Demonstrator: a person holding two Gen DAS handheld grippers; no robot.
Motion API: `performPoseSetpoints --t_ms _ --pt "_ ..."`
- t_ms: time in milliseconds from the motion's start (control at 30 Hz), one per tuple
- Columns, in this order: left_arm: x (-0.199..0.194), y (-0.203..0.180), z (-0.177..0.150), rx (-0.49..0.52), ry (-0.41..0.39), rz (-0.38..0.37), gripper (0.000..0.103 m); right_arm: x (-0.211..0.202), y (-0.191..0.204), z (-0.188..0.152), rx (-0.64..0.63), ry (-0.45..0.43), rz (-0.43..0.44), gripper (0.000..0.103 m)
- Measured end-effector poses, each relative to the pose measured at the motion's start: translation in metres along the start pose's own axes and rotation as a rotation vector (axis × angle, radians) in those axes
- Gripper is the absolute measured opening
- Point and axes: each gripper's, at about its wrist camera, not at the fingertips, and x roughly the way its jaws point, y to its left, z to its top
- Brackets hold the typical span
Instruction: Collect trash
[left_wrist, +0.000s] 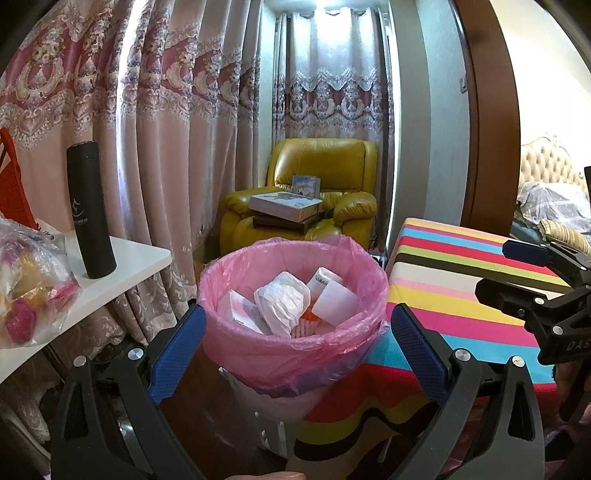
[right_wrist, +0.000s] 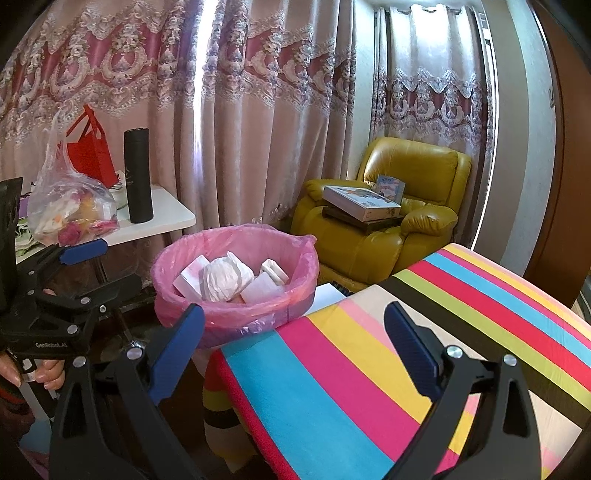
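A bin lined with a pink bag (left_wrist: 291, 343) stands beside the striped table (left_wrist: 461, 295). It holds crumpled white paper (left_wrist: 282, 302) and several white cartons. My left gripper (left_wrist: 295, 332) is open and empty, just in front of and above the bin. My right gripper (right_wrist: 295, 328) is open and empty above the striped table's near corner (right_wrist: 332, 369), with the bin (right_wrist: 236, 314) to its front left. The crumpled paper (right_wrist: 221, 277) shows there too. Each gripper appears at the edge of the other's view.
A white side table (left_wrist: 122, 273) at the left bears a black flask (left_wrist: 90, 210), a clear plastic bag of colourful things (left_wrist: 29, 284) and a red bag (right_wrist: 90, 147). A yellow armchair (left_wrist: 321, 166) with boxes stands behind the bin, before curtains.
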Motion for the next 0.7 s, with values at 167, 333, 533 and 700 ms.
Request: performPoseSetpoints --t_ms 167,333,533,700 --pt "0.006 -0.002 -0.001 -0.002 0.028 0.000 0.096 0.001 -0.004 -0.001 0.010 0.005 -0.004 0.095" --pt "0.012 -0.003 -0.001 0.003 0.065 0.013 0.096 0.001 -0.005 -0.002 0.014 0.005 -0.008 0.096" --pt "0.014 -0.001 -0.003 -0.002 0.073 0.018 0.096 0.003 -0.005 -0.004 0.015 0.011 -0.005 0.097" --pt "0.014 -0.001 -0.004 -0.003 0.073 0.020 0.096 0.004 -0.003 -0.005 0.010 0.015 -0.002 0.097"
